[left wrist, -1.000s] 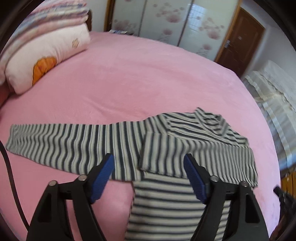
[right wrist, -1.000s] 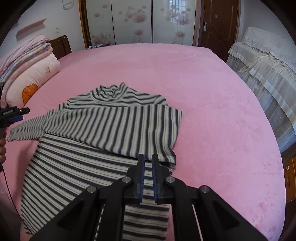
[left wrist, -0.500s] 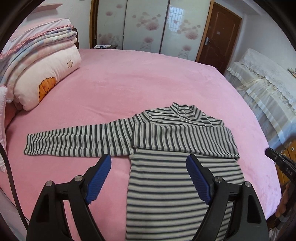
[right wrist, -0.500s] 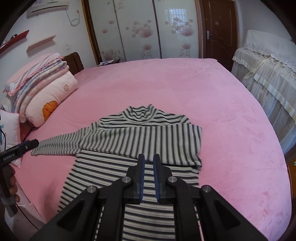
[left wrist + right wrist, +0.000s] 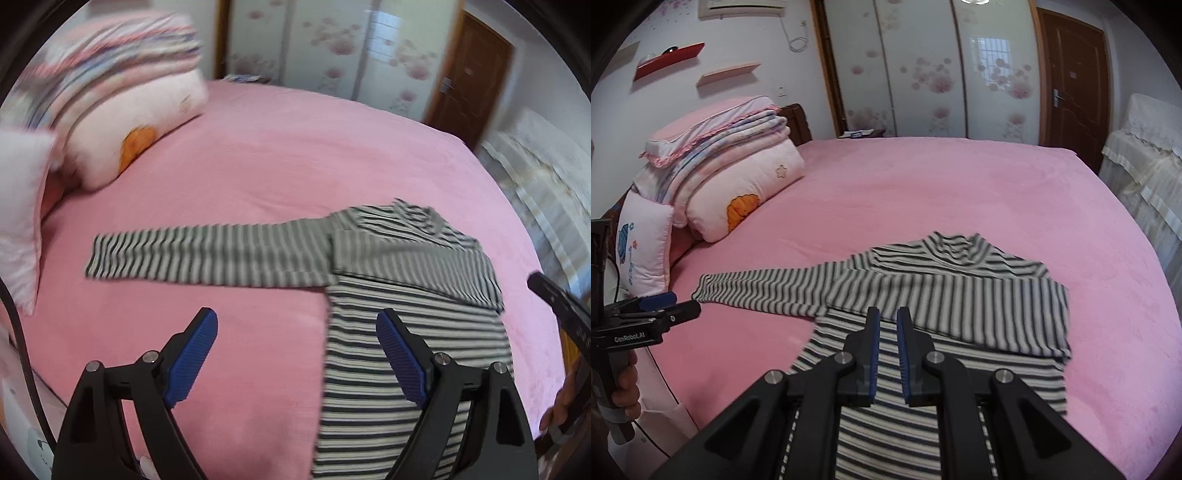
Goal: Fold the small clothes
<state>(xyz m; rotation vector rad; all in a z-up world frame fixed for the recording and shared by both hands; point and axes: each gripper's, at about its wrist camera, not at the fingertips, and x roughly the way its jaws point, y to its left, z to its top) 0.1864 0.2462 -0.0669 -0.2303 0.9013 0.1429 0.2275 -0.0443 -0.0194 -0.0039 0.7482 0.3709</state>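
A grey-and-white striped long-sleeve top (image 5: pixel 413 332) lies flat on the pink bed (image 5: pixel 295 155). One sleeve is folded across the chest (image 5: pixel 953 302); the other sleeve (image 5: pixel 207 258) stretches out flat to the left. My left gripper (image 5: pixel 297 328) is open and empty, held above the bed just left of the top's body. It also shows at the left edge of the right wrist view (image 5: pixel 665 306). My right gripper (image 5: pixel 888 321) has its blue pads nearly together with nothing between them, above the top's body.
A stack of pink pillows and folded quilts (image 5: pixel 731 177) sits at the head of the bed on the left. A cloth-covered piece of furniture (image 5: pixel 1145 162) stands to the right. Wardrobe doors (image 5: pixel 923 66) and a brown door (image 5: pixel 1071 74) are behind.
Both grippers have pulled back and up from the top. The left gripper has swung left toward the outstretched sleeve. The top has not moved.
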